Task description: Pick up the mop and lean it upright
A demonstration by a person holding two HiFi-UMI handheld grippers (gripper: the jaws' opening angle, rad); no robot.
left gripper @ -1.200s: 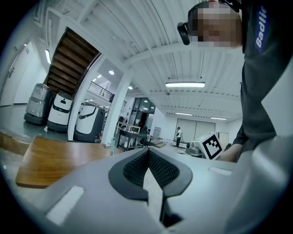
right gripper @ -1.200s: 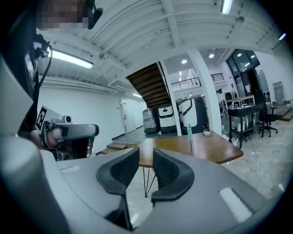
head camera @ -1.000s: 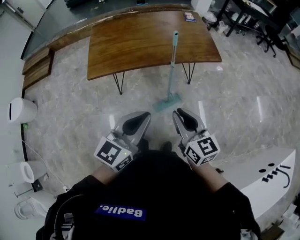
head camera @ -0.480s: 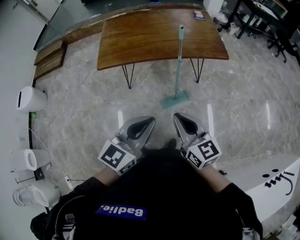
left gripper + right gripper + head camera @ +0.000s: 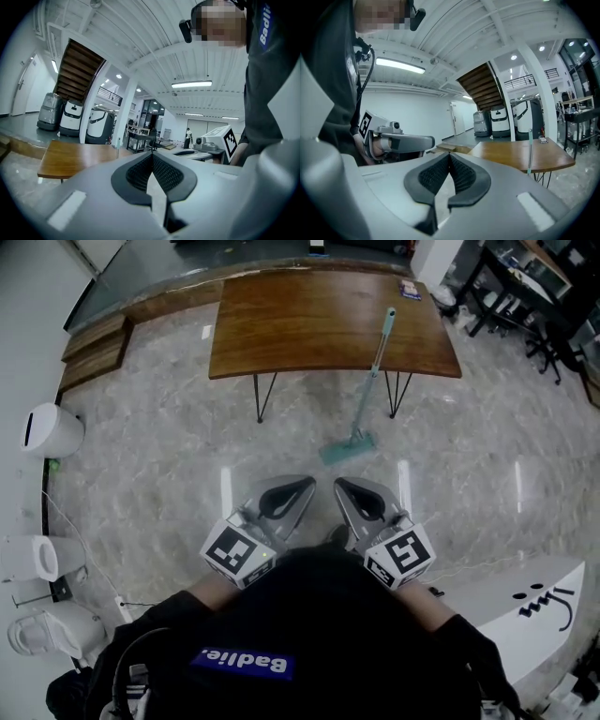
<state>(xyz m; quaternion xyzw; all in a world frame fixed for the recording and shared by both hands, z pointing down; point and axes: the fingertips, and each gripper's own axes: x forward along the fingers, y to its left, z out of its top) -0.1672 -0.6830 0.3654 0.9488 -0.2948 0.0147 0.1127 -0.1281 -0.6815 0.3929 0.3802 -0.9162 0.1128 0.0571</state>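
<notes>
Task looks done: the mop point(image 5: 372, 376) stands upright at upper centre-right of the head view, its head on the floor point(image 5: 169, 456) and its handle top leaning on the front edge of the wooden table point(image 5: 309, 324). Nothing seems left to do. The left gripper point(image 5: 305, 482) and right gripper point(image 5: 342, 482) sit at lower centre, well apart from the mop. Both have their jaws pressed together and hold nothing.

Head view: bright, even overhead light; I note faint soft shadow under table point(image 5: 328, 324). Two white glare streaks on polished floor point(image 5: 141, 474) just ahead of me. Strong fisheye: table edges bow, corners darken. Both gripper views: round black vignette, ceiling strip light point(image 5: 191, 85) blown white, near foreground soft, background fairly sharp.
</notes>
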